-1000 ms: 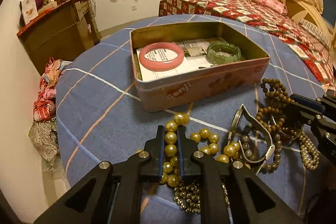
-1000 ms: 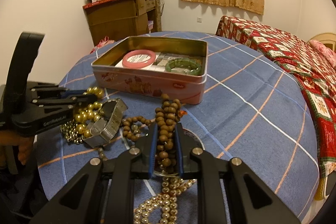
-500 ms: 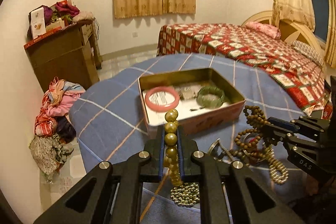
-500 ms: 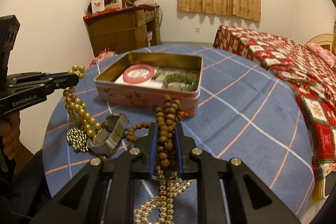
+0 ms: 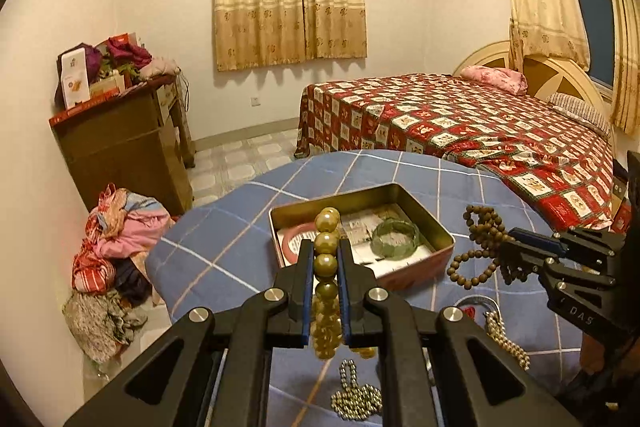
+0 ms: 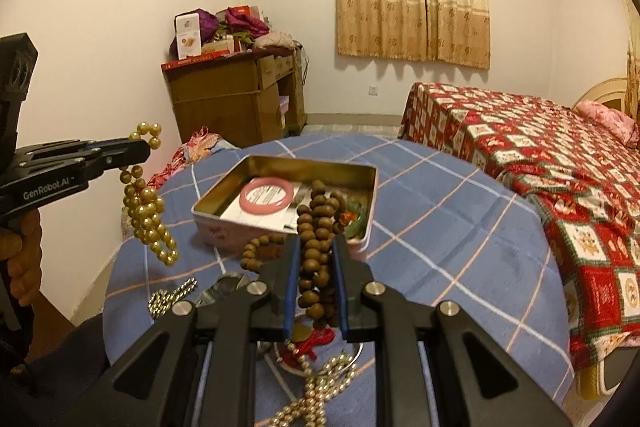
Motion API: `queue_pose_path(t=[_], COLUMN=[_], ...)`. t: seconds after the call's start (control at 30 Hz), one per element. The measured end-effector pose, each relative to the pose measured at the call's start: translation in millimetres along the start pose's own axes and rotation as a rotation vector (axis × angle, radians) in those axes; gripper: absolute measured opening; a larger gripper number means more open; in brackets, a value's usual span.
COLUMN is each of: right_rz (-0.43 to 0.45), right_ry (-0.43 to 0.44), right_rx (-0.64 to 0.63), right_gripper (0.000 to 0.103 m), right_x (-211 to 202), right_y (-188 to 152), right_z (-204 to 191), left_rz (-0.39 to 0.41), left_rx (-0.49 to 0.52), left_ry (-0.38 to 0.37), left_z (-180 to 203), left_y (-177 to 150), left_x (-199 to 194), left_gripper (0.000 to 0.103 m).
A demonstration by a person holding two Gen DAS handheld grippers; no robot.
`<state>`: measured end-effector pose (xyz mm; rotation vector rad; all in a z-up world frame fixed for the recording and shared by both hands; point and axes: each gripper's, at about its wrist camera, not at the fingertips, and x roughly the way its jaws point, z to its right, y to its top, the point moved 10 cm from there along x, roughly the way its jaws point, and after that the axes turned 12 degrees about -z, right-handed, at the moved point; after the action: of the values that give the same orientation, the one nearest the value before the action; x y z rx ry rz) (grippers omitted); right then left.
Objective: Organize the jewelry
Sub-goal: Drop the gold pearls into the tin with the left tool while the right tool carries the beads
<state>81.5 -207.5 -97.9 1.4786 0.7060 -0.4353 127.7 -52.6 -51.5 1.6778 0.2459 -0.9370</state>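
My left gripper (image 5: 325,253) is shut on a gold pearl necklace (image 5: 326,259) and holds it high above the table; the strand hangs from it in the right wrist view (image 6: 146,211). My right gripper (image 6: 316,247) is shut on a brown wooden bead strand (image 6: 316,227), also lifted, and shows in the left wrist view (image 5: 480,247). The open pink tin (image 5: 442,233) sits below and ahead on the blue checked tablecloth, with a pink bangle (image 6: 269,193) and a green bracelet (image 5: 394,231) inside.
Small metal bead chains (image 5: 356,395) (image 6: 316,391) and a watch (image 6: 228,285) lie on the table (image 6: 460,239) under the grippers. A wooden cabinet (image 5: 120,143), a clothes pile (image 5: 116,247) and a bed (image 5: 480,123) stand beyond the table.
Both grippers have risen well above the table, each lifting its strand off the cloth. The tin now looks smaller and lower in both views.
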Motion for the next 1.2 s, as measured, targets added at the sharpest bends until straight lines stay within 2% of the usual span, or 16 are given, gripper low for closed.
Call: queue_pose_path(t=[0.3,0.73,1.2], right_rz=[0.034,0.046,0.025], right_ry=[-0.030,-0.047,-0.076], right_rx=[-0.016,-0.032,-0.046], right_gripper=[0.018,0.018,0.018], right_x=[1.6,10.2,29.8], right_y=[29.6,50.0,63.5], right_z=[11.6,16.0,19.9], left_rz=[0.013,0.052,0.003], left_rx=[0.014,0.038,0.059], left_ry=[0.032,0.059,0.084], left_z=[-7.5,-11.9,-9.8], left_y=[21.0,54.8,64.8], left_x=[15.5,14.0,52.0], left_gripper=[0.010,0.010,0.010])
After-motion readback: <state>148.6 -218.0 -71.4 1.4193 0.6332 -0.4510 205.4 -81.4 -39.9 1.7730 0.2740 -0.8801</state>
